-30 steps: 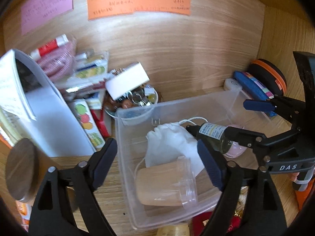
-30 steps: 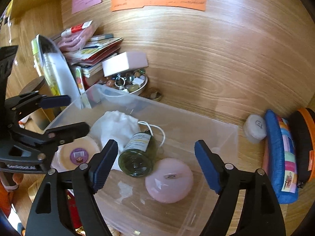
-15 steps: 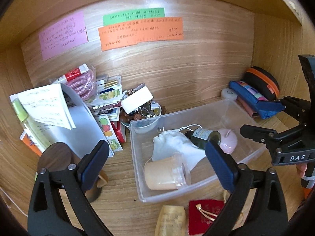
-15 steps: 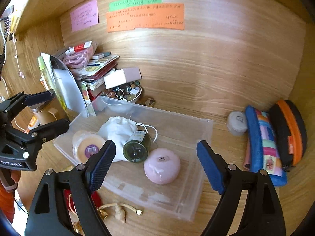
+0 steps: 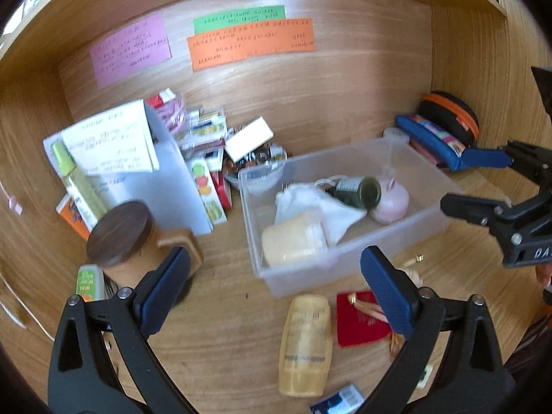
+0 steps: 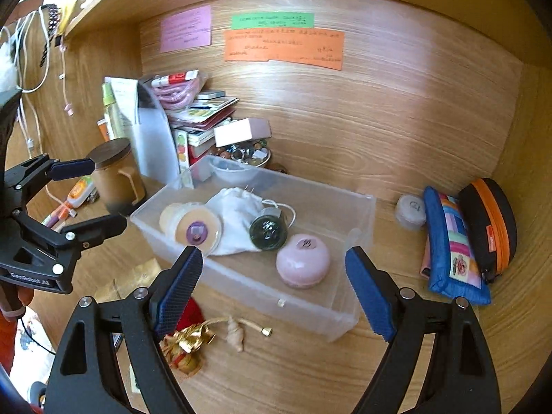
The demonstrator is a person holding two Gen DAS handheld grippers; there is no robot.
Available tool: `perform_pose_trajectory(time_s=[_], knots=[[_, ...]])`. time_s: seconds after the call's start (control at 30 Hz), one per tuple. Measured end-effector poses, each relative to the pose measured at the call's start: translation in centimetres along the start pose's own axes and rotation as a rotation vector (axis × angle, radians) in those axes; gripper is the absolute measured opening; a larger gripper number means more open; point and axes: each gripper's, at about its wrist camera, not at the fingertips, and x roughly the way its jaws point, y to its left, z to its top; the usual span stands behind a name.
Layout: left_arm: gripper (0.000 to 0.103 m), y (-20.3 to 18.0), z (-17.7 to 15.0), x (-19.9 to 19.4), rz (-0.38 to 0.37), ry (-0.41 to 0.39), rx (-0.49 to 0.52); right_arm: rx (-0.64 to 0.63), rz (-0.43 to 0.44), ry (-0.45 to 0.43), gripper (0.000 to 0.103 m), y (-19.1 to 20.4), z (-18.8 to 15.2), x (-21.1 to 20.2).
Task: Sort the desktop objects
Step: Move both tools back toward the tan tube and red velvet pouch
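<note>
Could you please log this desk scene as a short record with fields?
bin: clear plastic bin on the wooden desk
in bin: white pouch, green bottle lying down, pink ball, jar on its side
in front of bin: yellow bottle, red pouch
left of bin: lidded mug
right of bin: blue case, black case
left gripper: open, empty
right gripper: open, empty

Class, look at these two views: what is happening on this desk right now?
A person is sorting desk clutter with a hand-held gripper in each hand. The left gripper has just been opening; the right gripper is open too, and neither holds anything. The clear plastic bin already holds a white pouch, a dark green bottle, a pink round case and a lidded jar. A tan bottle and red pouch lie outside it.
</note>
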Motion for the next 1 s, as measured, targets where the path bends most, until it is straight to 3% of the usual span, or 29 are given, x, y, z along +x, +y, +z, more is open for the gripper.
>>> perform_pose_trajectory(time_s=[0.47, 0.73, 1.0], knots=[[0.1, 0.3, -5.8, 1.2, -0.038, 0.129, -0.017, 0.007, 0.064, 0.043, 0.083, 1.9, -3.8, -0.2], [0.1, 0.4, -8.0, 2.2, -0.075, 0.185, -0.036, -0.016, 0.168, 0.117, 0.083, 4.0, -5.8, 2.2], [0.1, 1.0, -9.2, 3.3, -0.097, 0.228, -0.061, -0.089, 0.202, 0.172, 0.081, 7.2, -6.2, 4.9]])
